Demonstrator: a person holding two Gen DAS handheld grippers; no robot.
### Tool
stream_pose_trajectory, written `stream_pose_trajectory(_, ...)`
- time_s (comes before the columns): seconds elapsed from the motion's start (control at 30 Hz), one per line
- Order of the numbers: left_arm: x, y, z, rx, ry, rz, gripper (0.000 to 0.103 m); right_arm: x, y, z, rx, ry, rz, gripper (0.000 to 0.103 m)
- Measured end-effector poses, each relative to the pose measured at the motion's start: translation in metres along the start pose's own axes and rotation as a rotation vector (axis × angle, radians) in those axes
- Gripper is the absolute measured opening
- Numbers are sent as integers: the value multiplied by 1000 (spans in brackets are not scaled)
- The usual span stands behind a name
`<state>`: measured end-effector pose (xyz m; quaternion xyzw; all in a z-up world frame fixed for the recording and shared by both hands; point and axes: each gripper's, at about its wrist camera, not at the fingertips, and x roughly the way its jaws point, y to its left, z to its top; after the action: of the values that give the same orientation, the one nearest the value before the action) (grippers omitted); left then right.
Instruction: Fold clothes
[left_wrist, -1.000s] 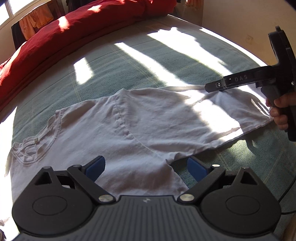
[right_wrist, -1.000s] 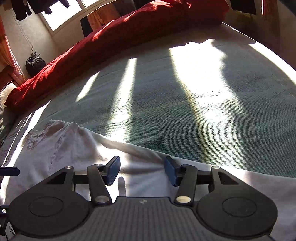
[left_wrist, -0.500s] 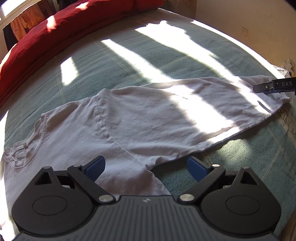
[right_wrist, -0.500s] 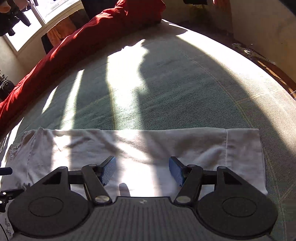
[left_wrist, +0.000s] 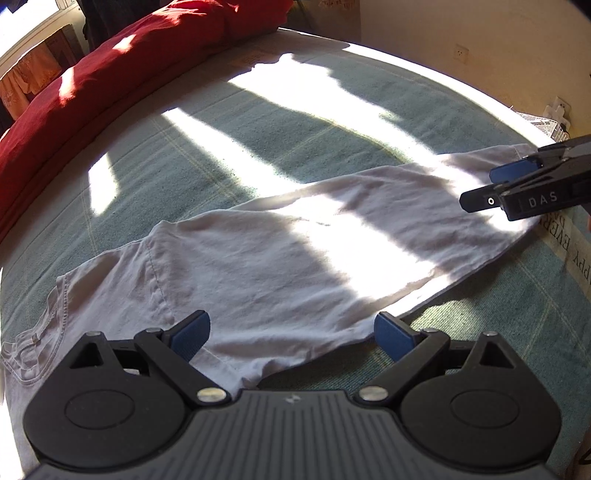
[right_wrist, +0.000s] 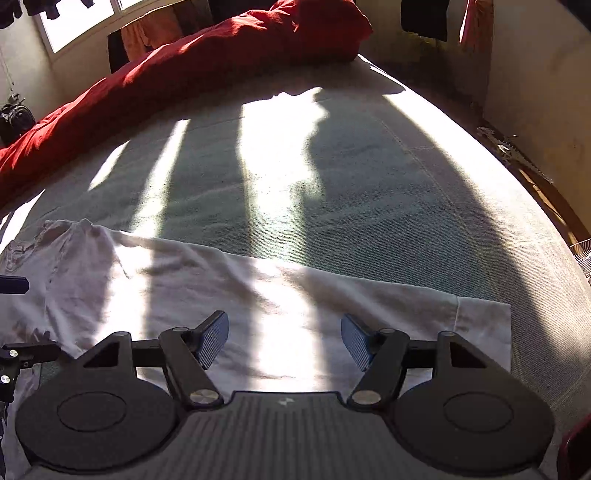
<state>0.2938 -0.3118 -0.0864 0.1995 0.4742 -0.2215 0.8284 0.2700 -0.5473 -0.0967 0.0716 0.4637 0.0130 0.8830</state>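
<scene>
1. One white T-shirt (left_wrist: 280, 266), folded lengthwise, spread flat on the green bedcover (left_wrist: 258, 136), collar end beyond the left finger of the left gripper (left_wrist: 291, 334).
2. Left gripper: two blue-padded fingers spread wide, hovering over the shirt's near edge, nothing between the pads.
3. Right gripper (right_wrist: 284, 338): two fingers opening, shirt cloth lying below the gap, not pinched; hem just beyond its right finger.
4. One red duvet (right_wrist: 207, 62) bunched along the far side, well apart from both grippers.

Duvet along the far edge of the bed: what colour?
Red duvet, plain, no pattern visible. Shows best in the right wrist view.
</scene>
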Motion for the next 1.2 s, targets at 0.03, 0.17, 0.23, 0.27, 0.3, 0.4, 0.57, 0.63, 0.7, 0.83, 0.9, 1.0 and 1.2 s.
stream_pose_trajectory(0.03,4,-2,-2,-8,5,-9,96,6,7,-1,-29,16,-14,72)
stream_pose_trajectory(0.17,18,-7,-13,-122,45,-159,95,14,15,-7,-33,22,-21,85)
stream_pose_trajectory(0.23,12,-12,-16,-118,19,-203,95,15,14,-8,-22,33,-8,93)
stream_pose_trajectory(0.27,7,-13,-17,-104,4,-211,95,16,14,-9,-26,37,-13,95)
stream_pose_trajectory(0.3,2,-15,-18,-90,-11,-219,95,17,15,-9,-29,43,-17,98)
stream_pose_trajectory(0.4,-23,-4,-28,-92,-72,-167,95,20,20,-6,-33,64,-42,100)
stream_pose_trajectory(0.57,-24,36,-49,-189,-39,-65,96,21,28,-3,-7,85,-86,100)
stream_pose_trajectory(0.63,-13,48,-53,-243,-24,-85,95,21,31,-3,2,81,-104,100)
stream_pose_trajectory(0.7,-4,51,-54,-282,-33,-156,95,20,34,-4,13,77,-117,100)
stream_pose_trajectory(0.83,3,34,-51,-250,9,-292,99,14,38,-5,21,78,-125,100)
stream_pose_trajectory(0.9,-3,31,-52,-234,9,-319,98,8,41,-3,22,74,-130,100)
stream_pose_trajectory(1.0,-24,40,-58,-219,-21,-309,99,-3,47,4,24,55,-119,100)
stream_pose_trajectory(1.2,-40,82,-83,-165,8,-136,99,-17,83,19,-24,25,-24,100)
